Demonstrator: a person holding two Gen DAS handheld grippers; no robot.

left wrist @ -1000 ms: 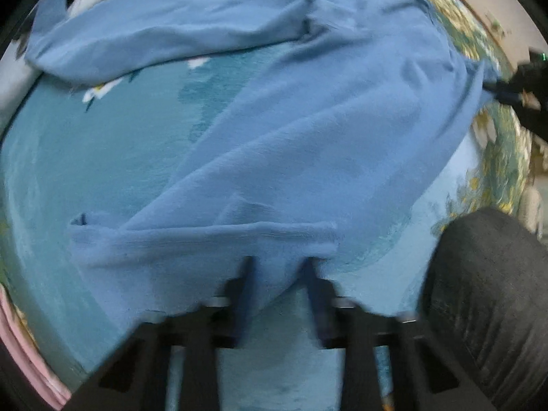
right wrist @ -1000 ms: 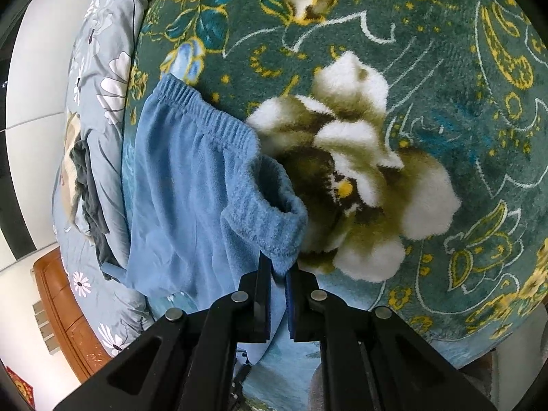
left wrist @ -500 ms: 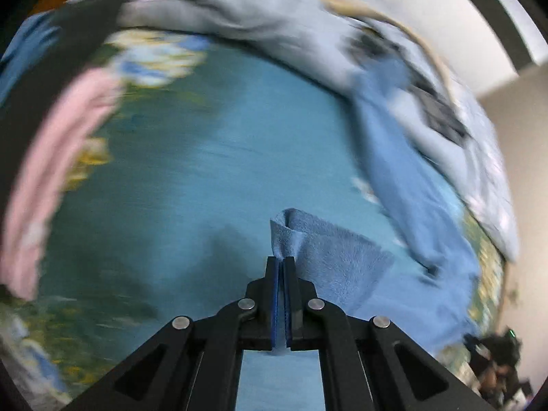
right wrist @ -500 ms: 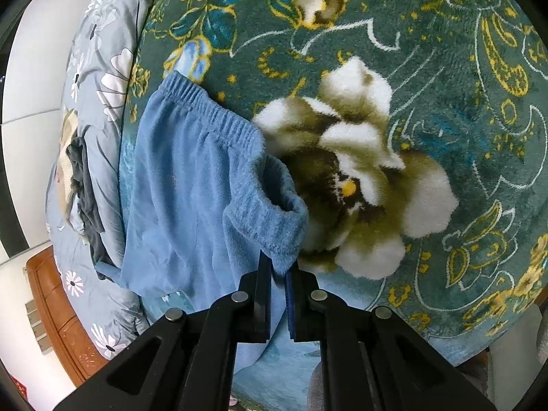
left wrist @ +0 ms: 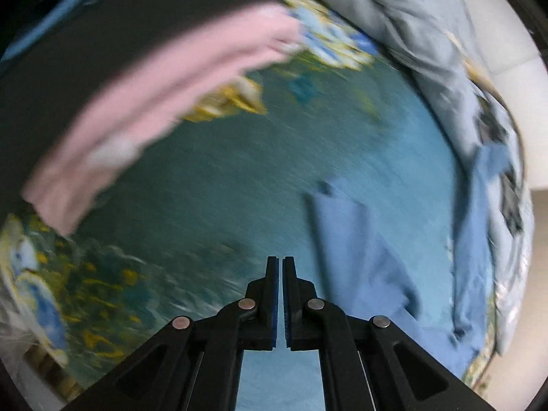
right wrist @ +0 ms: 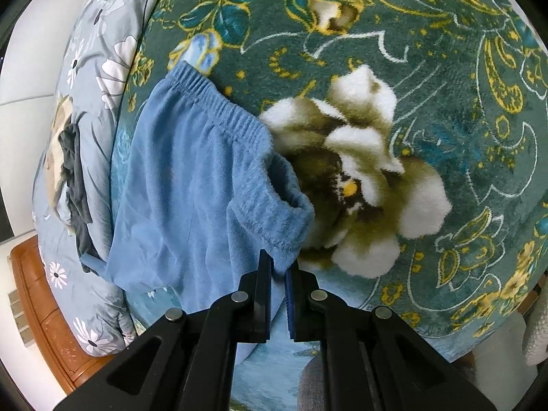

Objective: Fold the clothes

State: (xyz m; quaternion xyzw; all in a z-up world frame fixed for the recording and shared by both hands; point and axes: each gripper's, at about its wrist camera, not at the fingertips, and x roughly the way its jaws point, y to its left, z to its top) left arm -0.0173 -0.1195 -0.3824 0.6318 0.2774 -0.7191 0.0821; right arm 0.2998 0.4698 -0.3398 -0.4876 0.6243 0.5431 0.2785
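A pair of blue fleece trousers point(right wrist: 191, 185) lies on a teal flowered blanket point(right wrist: 411, 68). My right gripper point(right wrist: 278, 267) is shut on the elastic waistband at its near corner. In the blurred left wrist view the trouser legs point(left wrist: 356, 253) lie to the right of my left gripper point(left wrist: 277, 263), which is shut and holds nothing, apart from the cloth.
A pink garment point(left wrist: 164, 96) and a dark one point(left wrist: 102, 34) lie at the upper left in the left wrist view. A grey flowered quilt point(right wrist: 99, 68) with dark clothes point(right wrist: 73, 171) on it borders the blanket. A wooden bed frame point(right wrist: 41, 308) shows at the lower left.
My left gripper has let go of the trouser leg and swung left, away from it. My right gripper keeps its hold on the waistband and has hardly moved.
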